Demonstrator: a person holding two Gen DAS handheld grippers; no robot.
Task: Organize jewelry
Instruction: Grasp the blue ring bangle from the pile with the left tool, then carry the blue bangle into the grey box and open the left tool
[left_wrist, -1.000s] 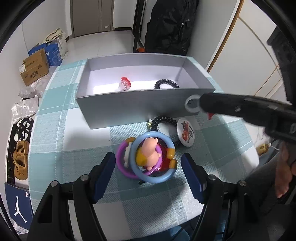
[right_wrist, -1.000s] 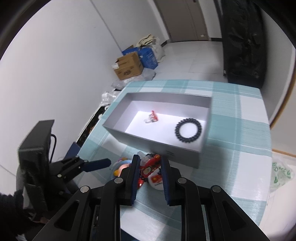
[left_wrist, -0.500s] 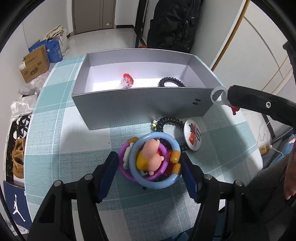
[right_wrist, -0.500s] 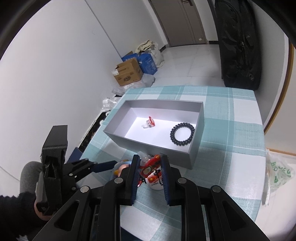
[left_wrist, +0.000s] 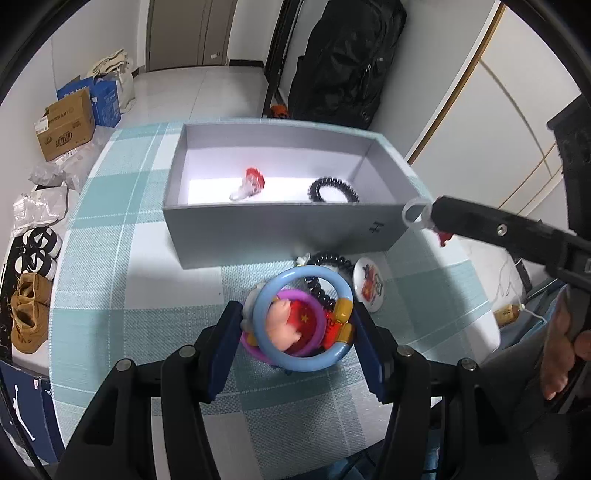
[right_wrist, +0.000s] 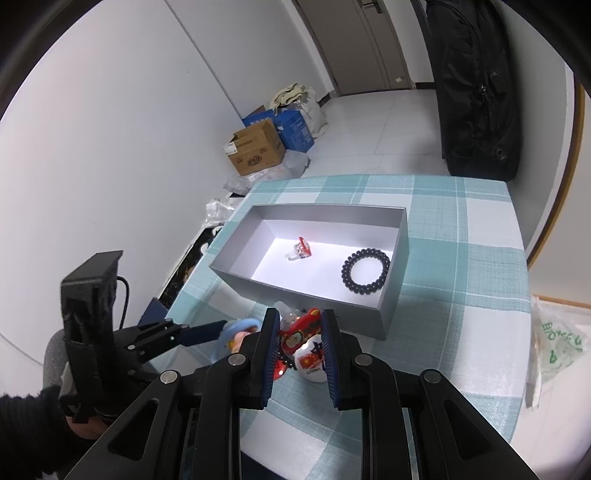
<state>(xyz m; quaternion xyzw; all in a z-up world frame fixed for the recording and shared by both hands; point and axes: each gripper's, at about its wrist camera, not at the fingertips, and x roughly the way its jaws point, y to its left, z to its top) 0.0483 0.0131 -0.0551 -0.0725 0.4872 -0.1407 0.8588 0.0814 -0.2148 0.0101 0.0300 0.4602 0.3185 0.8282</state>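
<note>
A grey box (left_wrist: 280, 225) is set on the checked bench (left_wrist: 122, 295) and serves as the landmark. Inside the box, a red-topped ring (left_wrist: 250, 182) is seen toward its left half and a black coiled bracelet (left_wrist: 333, 190) toward its right end.

Just in front of the box, a heap of trinkets is gathered: a blue ring (left_wrist: 304, 319) around a purple ring (left_wrist: 314, 328) and a small pink figure (left_wrist: 282, 326), with a second black coil (left_wrist: 328, 262) and a round white badge (left_wrist: 368, 284) beside them. The left gripper (left_wrist: 295, 339) is spread wide to either side of this heap, and nothing is clasped by it; whether the blue ring is touched by its fingers cannot be told.

At the front right corner of the box, above the rim, a clear ring with a red charm (left_wrist: 419, 216) is pinched in the right gripper (right_wrist: 298, 345), whose jaws are drawn close around it.
</note>
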